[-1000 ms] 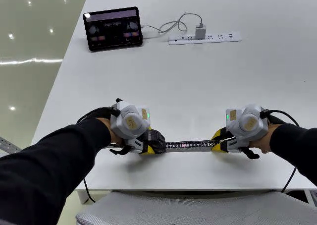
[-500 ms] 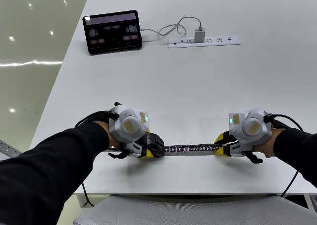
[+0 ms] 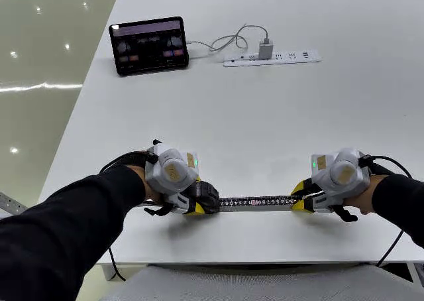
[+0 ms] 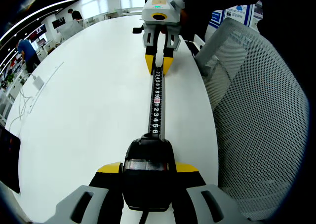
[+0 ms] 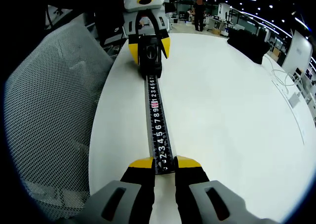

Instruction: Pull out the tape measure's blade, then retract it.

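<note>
With the left tongs (image 3: 201, 202) clamped on the tape measure (image 3: 207, 196) at the 6 o'clock edge of the table (image 3: 265, 115) and the right tongs (image 3: 299, 200) pinching its blade (image 3: 255, 201) tip toward 3 o'clock, pull straight and level.

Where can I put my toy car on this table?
The wide middle of the table is bare, between the tablet and power strip at the far end and the tape measure in front. Crowded: the front edge, where the left claw and right claw hold the blade stretched.
</note>
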Motion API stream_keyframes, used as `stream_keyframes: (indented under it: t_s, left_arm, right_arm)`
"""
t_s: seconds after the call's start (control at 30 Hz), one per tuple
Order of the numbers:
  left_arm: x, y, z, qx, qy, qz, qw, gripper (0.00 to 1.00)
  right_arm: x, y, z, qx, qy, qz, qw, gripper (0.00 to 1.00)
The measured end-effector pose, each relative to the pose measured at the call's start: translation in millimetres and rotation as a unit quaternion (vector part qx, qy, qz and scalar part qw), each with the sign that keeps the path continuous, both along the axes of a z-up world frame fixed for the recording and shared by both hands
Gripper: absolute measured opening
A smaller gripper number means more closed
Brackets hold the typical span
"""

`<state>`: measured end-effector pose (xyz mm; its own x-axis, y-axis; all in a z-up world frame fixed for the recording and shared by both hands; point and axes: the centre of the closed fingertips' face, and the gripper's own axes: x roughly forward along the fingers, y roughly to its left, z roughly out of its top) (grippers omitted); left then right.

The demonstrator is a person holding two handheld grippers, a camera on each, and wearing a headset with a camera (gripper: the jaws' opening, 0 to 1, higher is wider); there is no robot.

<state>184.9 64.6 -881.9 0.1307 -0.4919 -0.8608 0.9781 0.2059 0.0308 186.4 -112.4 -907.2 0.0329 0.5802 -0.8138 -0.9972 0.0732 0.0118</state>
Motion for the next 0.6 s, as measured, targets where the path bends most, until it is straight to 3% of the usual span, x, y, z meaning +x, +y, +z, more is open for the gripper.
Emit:
stream_keyframes:
  t_s: [0.6]
  left_arm:
    - [-0.5,0.2,-0.3,0.004,-0.002,0.001,1.0000,0.33]
  right_arm:
    - [1.9,-16.6,-0.2,-0.002,0.000,-0.009,1.0000,0.10]
